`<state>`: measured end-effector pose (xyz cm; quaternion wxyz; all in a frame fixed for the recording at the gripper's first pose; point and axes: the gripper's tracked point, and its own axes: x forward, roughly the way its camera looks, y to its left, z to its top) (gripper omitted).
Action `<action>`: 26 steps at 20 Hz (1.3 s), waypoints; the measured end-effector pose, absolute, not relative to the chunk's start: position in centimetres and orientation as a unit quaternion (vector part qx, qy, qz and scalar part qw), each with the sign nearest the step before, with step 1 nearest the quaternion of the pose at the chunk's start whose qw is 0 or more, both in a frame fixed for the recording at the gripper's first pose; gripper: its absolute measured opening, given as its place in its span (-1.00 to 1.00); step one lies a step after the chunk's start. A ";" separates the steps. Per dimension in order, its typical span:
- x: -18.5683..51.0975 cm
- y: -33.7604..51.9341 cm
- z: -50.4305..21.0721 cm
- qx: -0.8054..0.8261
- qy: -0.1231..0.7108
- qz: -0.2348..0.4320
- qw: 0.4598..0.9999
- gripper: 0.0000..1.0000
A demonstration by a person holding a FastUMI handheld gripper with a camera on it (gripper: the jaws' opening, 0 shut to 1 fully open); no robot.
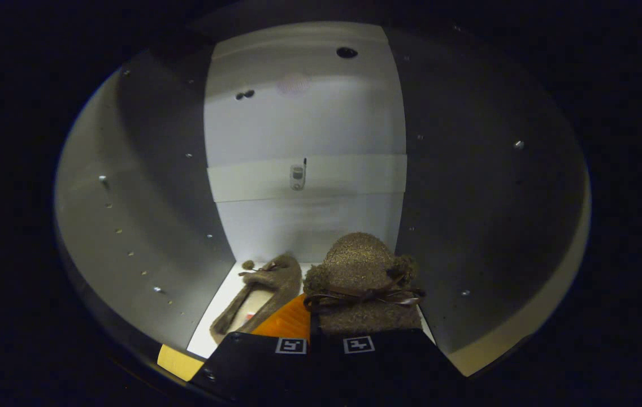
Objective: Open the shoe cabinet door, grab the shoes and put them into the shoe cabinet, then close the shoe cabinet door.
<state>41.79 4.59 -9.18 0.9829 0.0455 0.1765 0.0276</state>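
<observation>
Inside cabinet (304,124): gripper (326,342) clenched on one slipper (363,282) at twelve o'clock, second slipper (261,297) lying at ten o'clock.

held shoe (363,282): fuzzy brown with light specks, with a dark brown ribbon bow (363,296) and brown pom-poms
other shoe (261,294): the same fuzzy brown, pale inside, with a small red mark
cabinet back wall (304,124): white, with a cream band (355,175) across it and dark round holes
cabinet side walls (151,186): grey in shadow, dotted with little silver pegs
cabinet floor (213,322): white
gripper (324,339): closed on the held shoe; each finger carries a black-and-white square pattern
</observation>
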 end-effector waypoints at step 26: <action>44.2 6.0 -14.6 0.011 0.261 0.040 0.965 0.78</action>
